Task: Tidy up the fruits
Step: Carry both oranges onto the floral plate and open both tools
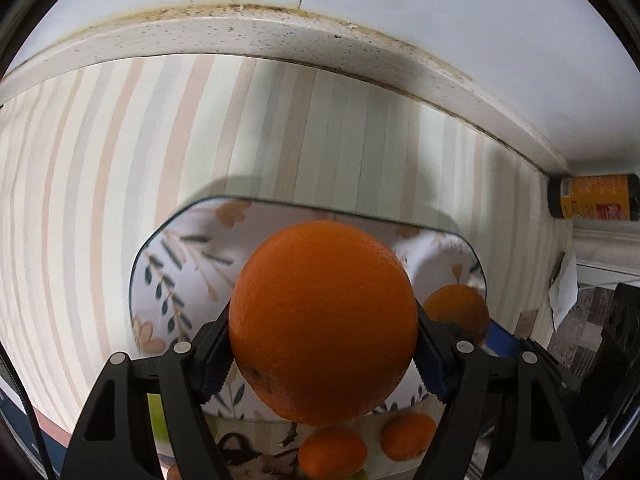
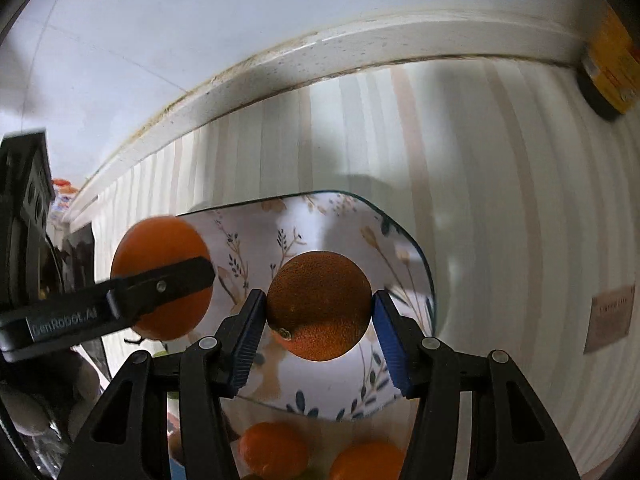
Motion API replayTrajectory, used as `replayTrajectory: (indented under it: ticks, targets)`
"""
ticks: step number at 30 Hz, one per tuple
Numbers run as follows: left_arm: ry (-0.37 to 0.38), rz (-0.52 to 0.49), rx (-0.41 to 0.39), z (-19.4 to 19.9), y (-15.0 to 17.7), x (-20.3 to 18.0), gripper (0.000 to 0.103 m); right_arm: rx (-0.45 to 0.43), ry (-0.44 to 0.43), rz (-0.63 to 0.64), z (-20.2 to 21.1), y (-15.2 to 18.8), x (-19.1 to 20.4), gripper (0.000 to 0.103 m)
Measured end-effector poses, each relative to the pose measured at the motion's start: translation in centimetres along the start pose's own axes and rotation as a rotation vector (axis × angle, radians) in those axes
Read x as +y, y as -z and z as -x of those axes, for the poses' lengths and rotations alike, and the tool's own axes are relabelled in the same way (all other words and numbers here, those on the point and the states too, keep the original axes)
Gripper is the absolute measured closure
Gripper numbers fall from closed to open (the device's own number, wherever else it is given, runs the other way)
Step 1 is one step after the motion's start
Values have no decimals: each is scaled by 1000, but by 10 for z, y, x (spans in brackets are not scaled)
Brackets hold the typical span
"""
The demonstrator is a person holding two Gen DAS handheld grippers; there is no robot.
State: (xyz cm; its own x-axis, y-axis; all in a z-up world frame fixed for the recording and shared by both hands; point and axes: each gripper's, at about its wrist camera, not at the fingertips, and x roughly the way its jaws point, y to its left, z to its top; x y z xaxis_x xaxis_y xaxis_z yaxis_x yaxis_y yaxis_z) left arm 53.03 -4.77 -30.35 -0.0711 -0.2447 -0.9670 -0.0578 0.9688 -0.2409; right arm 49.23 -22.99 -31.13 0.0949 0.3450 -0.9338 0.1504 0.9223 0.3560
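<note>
Striped counter below, I have my left gripper [image 1: 322, 354] clamped on one orange [image 1: 324, 322] and my right gripper [image 2: 318, 334] on another orange [image 2: 319, 306] above the plate [image 2: 340, 216]; crowding could knock either loose.

White raised lettering reading "GenRobot.AI" runs along the black arm of the left gripper [image 2: 160, 276] in the right wrist view. A yellow-labelled jar [image 1: 594, 197] and a small beige tag [image 2: 610, 318] on the striped tablecloth [image 2: 500, 200] carry print too blurred to read.
</note>
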Motion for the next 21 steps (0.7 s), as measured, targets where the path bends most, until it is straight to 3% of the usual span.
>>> replayTrajectory:
  ticks: [4,10,12,14,17,18,21]
  targets:
    - [-13,19,35,-14,-11,-3,28,16,50,31,-10,-6,1,46]
    - [-60,8,67,-28,-8,-2,28,24,50,34,-14,-13,1,45]
    - [-73,-6,63,-30,-7,-6,28,34,45,29,-15,-14,-1,39]
    - [-83,-9,67,-31,-6,-7,28,55,46,20,-17,-15,-3,24]
    - [-83,-24,66,-36,-3,-16,26,64,47,13,-22,-15,4,18]
    - [-82,-26,54,-34,-2,-16,15,65,51,12,-21,-14,5,17]
    - [-86,-48,22,-26,1,-21,12,55,77,4,-17,-12,6,11]
